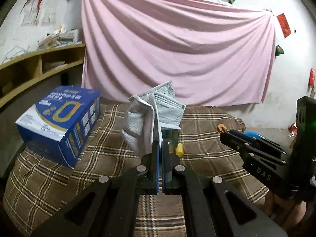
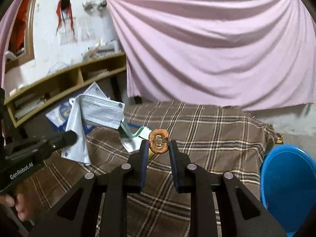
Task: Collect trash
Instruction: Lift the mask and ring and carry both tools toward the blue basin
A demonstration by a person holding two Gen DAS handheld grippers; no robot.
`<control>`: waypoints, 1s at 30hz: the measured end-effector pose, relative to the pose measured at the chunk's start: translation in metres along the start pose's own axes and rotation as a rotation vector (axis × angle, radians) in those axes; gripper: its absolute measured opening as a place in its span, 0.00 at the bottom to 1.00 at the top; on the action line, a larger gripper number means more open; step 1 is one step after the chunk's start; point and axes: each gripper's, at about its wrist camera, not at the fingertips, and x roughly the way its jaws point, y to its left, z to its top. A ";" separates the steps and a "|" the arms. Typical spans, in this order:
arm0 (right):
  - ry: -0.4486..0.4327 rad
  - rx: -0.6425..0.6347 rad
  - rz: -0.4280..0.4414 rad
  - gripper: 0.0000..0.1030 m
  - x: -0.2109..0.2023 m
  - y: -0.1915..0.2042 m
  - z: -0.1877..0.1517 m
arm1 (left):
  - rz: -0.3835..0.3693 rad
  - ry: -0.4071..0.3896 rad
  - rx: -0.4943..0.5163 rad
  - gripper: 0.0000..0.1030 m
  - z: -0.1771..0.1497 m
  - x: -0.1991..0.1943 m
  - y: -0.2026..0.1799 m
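Face masks [image 1: 152, 116] pinched upright, seemingly tilted, in left gripper [image 1: 160, 144]

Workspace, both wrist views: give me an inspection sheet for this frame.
Surface: brown plaid blanket.
Job's things: face masks and apple core, both lifted; blue bin at right.
Clutter: blue carton, yellow scrap, green-white packet.
Grippers: left gripper shut on the masks; right gripper shut on the core.
Cables: nothing seen.
Surroundings: pink sheet on wall, wooden shelf.
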 end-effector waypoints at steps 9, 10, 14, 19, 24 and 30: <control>-0.239 0.029 0.036 0.18 -0.051 -0.013 0.000 | -0.039 -0.110 0.087 0.00 0.017 -0.018 -0.034; -0.258 0.023 0.032 0.18 -0.057 -0.015 0.000 | -0.045 -0.122 0.098 0.00 0.018 -0.020 -0.038; -0.297 0.009 -0.004 0.18 -0.072 -0.022 -0.003 | -0.074 -0.127 0.124 0.00 0.021 -0.019 -0.054; -0.296 0.022 -0.047 0.18 -0.080 -0.038 -0.006 | -0.090 -0.070 0.182 0.00 0.016 -0.005 -0.075; -0.285 0.030 -0.090 0.18 -0.089 -0.050 -0.013 | -0.105 0.095 0.222 0.00 -0.006 0.024 -0.090; -0.256 0.061 -0.110 0.18 -0.088 -0.065 -0.020 | -0.099 0.282 0.221 0.00 -0.034 0.054 -0.089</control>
